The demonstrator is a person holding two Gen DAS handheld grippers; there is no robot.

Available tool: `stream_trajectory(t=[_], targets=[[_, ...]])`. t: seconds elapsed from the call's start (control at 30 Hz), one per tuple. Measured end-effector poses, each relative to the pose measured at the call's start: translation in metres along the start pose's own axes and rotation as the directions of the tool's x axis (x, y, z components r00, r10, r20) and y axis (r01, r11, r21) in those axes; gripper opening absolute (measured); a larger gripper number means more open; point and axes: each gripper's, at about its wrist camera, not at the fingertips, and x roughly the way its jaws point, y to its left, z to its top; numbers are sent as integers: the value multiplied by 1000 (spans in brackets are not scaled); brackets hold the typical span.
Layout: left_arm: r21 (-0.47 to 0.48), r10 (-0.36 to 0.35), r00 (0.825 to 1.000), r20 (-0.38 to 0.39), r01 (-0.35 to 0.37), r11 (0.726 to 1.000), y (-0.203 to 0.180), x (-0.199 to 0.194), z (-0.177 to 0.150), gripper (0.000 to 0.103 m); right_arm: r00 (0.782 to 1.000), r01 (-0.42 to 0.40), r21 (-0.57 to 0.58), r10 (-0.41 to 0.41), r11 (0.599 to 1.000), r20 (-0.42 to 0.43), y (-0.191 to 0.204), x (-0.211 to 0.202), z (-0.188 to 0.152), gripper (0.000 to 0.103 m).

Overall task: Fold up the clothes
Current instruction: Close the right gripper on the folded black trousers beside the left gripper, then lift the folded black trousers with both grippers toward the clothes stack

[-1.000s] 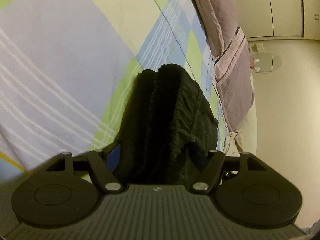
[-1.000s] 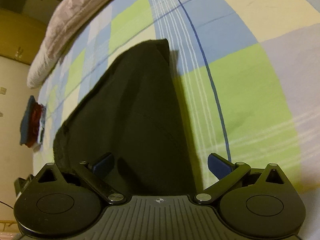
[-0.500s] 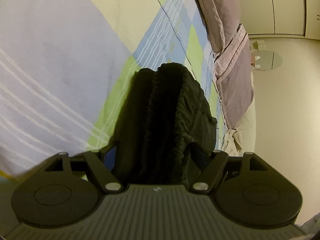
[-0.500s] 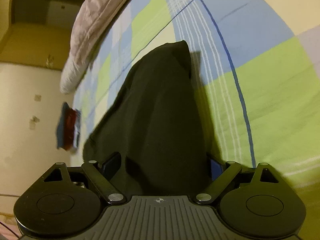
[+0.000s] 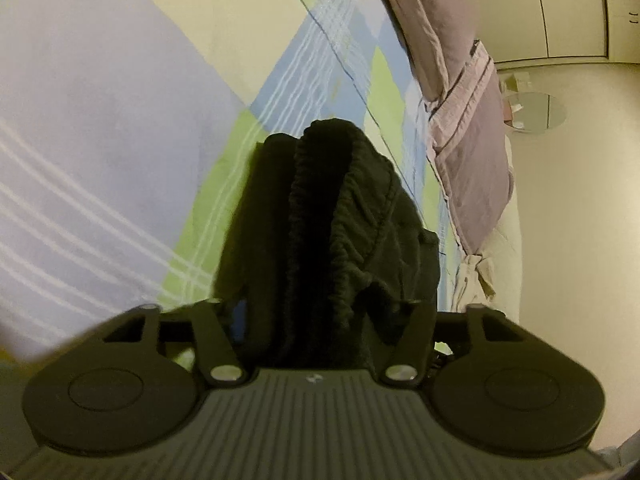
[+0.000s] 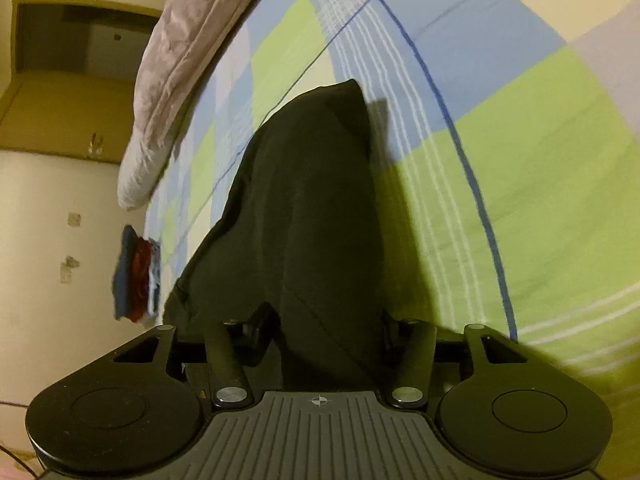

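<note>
Just bunched, ribbed black garment (image 5: 336,216)

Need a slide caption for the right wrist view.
Right tongs shut on black garment, lifting it over the checked bedsheet.

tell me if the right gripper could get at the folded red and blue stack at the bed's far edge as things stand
Probably not yet: the right gripper is shut on the black garment, which hangs between it and the stack. It would need to let go first.
</note>
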Motion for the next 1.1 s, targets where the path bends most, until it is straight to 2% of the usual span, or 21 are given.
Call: stream_trajectory(t=[0.03, 0.13, 0.27, 0.4, 0.57, 0.7, 0.83, 0.93, 1.1], targets=[[4, -2, 1000, 1, 2, 1000, -3, -3, 0, 42, 1000, 7, -5, -7, 1000, 0, 4, -3, 0, 32], [25, 3, 1000, 14, -4, 1000, -21, -16, 0, 40, 999, 36, -40, -35, 999, 16, 28, -15, -3, 24], [30, -6, 998, 59, 4, 1000, -40, -48, 4, 39, 999, 24, -62, -21, 998, 38, 66, -24, -9, 23], [35, 1, 993, 118, -5, 999, -57, -101, 9, 39, 999, -8, -77, 11, 997, 38, 116, -25, -16, 23], [33, 17, 979, 203, -24, 999, -62, -185, 14, 39, 998, -64, -96, 65, 993, 9, 186, 1, -34, 23], [17, 25, 967, 252, -30, 999, -49, -266, 26, 39, 995, -98, -120, 97, 988, -18, 249, 32, -60, 23], [36, 23, 966, 257, -33, 999, -26, -352, 51, 39, 993, -119, -134, 117, 984, -25, 318, 71, -98, 23], [71, 19, 967, 254, -38, 997, -11, -410, 78, 39, 990, -137, -128, 138, 982, 2, 364, 100, -133, 23], [99, 48, 963, 264, -77, 992, 2, -486, 118, 39, 988, -148, -84, 152, 985, 34, 433, 153, -177, 23]])
